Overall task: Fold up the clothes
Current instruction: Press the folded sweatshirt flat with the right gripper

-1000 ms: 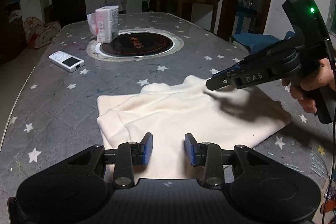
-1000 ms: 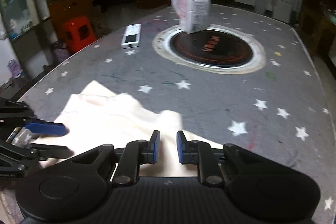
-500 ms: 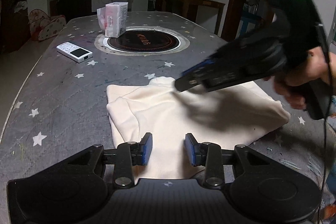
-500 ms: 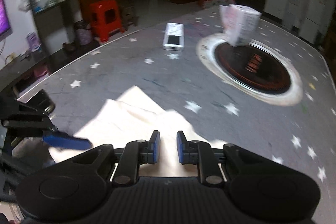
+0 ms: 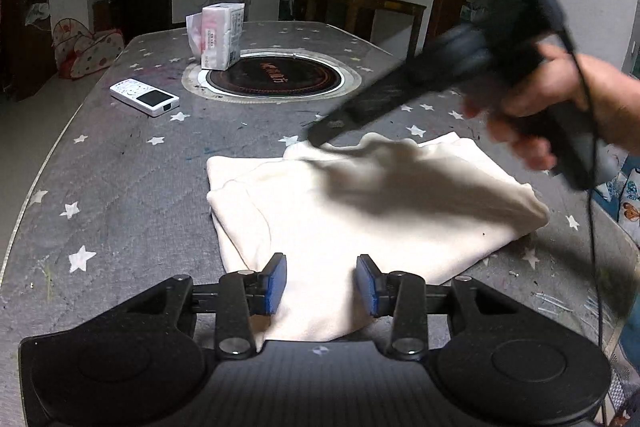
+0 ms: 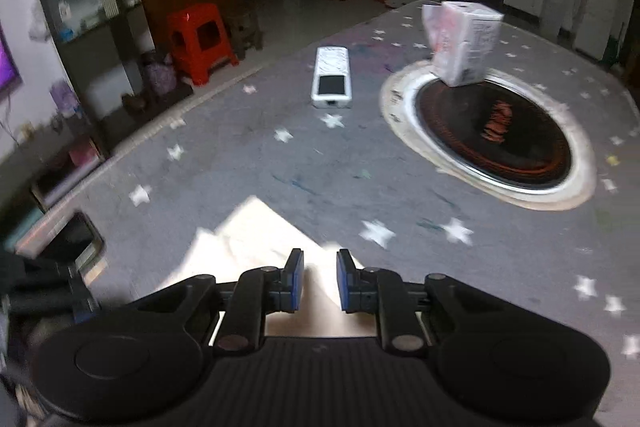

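No lettering reads clearly here. Red characters on the round black cooktop blur out. Print on the white package stays illegible.

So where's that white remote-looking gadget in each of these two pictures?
Left wrist view: the white gadget lies upper left on the table, left of the round black hob.
Right wrist view: it lies upper centre, left of that hob.
Shared landmark: the hob.

Dim room, fisheye bending at edges. Right gripper motion-blurred at 2 o'clock, shadowing the overexposed cream garment. Right view smeared.
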A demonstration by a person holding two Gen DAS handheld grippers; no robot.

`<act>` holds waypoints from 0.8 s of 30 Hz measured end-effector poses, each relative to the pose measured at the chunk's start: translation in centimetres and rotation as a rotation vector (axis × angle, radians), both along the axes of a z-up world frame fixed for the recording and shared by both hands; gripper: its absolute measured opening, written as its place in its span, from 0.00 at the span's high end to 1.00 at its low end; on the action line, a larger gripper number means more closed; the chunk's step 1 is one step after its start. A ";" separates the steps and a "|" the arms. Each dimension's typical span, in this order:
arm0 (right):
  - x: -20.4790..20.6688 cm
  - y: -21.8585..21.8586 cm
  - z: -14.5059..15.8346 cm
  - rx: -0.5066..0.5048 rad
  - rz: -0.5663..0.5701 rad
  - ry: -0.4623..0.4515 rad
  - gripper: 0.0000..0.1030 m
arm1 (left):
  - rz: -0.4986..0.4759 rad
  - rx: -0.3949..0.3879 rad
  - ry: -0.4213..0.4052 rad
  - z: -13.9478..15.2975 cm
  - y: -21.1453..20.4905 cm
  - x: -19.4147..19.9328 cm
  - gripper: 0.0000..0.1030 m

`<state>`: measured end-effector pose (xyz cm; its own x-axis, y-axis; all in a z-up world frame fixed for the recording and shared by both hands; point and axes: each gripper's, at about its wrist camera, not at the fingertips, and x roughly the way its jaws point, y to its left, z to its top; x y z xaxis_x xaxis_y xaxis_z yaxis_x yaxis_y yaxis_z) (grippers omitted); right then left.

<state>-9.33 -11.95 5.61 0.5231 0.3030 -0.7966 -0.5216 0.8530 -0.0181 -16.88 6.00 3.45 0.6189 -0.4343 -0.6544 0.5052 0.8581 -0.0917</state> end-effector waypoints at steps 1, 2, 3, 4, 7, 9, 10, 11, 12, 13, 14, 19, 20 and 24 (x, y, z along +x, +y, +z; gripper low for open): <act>0.0 -0.2 0.1 -0.002 -0.004 0.002 0.85 | -0.002 0.002 -0.004 0.1 -0.1 -0.2 0.59; -0.1 -0.5 0.1 -0.004 -0.008 0.005 0.85 | -0.004 0.004 -0.009 0.2 -0.1 -0.5 0.59; -0.1 -0.7 0.2 -0.006 -0.011 0.007 0.85 | -0.008 0.006 -0.017 0.5 -0.2 -0.8 0.59; -0.2 -1.0 0.3 -0.008 -0.015 0.010 0.85 | -0.012 0.008 -0.025 0.7 -0.2 -1.2 0.58; -2.5 -1.8 0.1 -0.028 0.006 0.012 0.85 | -0.022 0.021 -0.048 1.3 -0.3 -2.2 0.56; -4.2 -2.3 -0.1 -0.041 0.021 0.013 0.85 | -0.024 0.035 -0.067 1.6 -0.4 -2.7 0.56; -5.0 -2.5 -0.2 -0.047 0.029 0.014 0.85 | -0.021 0.038 -0.072 1.7 -0.4 -2.9 0.56; -6.0 -2.5 -0.4 -0.061 0.044 0.013 0.85 | -0.018 0.037 -0.072 1.8 -0.4 -3.0 0.55; -7.1 -2.4 -0.6 -0.076 0.060 0.012 0.85 | -0.015 0.034 -0.072 1.9 -0.4 -3.1 0.55; -7.9 -2.2 -0.8 -0.089 0.073 0.014 0.85 | -0.016 0.035 -0.073 1.9 -0.4 -3.2 0.55; -9.0 -2.0 -1.0 -0.116 0.093 0.006 0.85 | -0.016 0.036 -0.075 1.9 -0.5 -3.2 0.55; -12.7 -2.5 -0.2 -0.142 0.124 -0.041 0.85 | -0.023 0.031 -0.062 1.9 -1.2 -2.7 0.55; -12.8 -2.8 0.1 -0.129 0.103 -0.060 0.85 | -0.025 0.022 -0.057 1.8 -1.4 -2.4 0.55; -12.1 -3.7 -0.4 -0.067 0.020 -0.072 0.85 | -0.039 -0.025 -0.026 1.3 -2.7 -1.1 0.56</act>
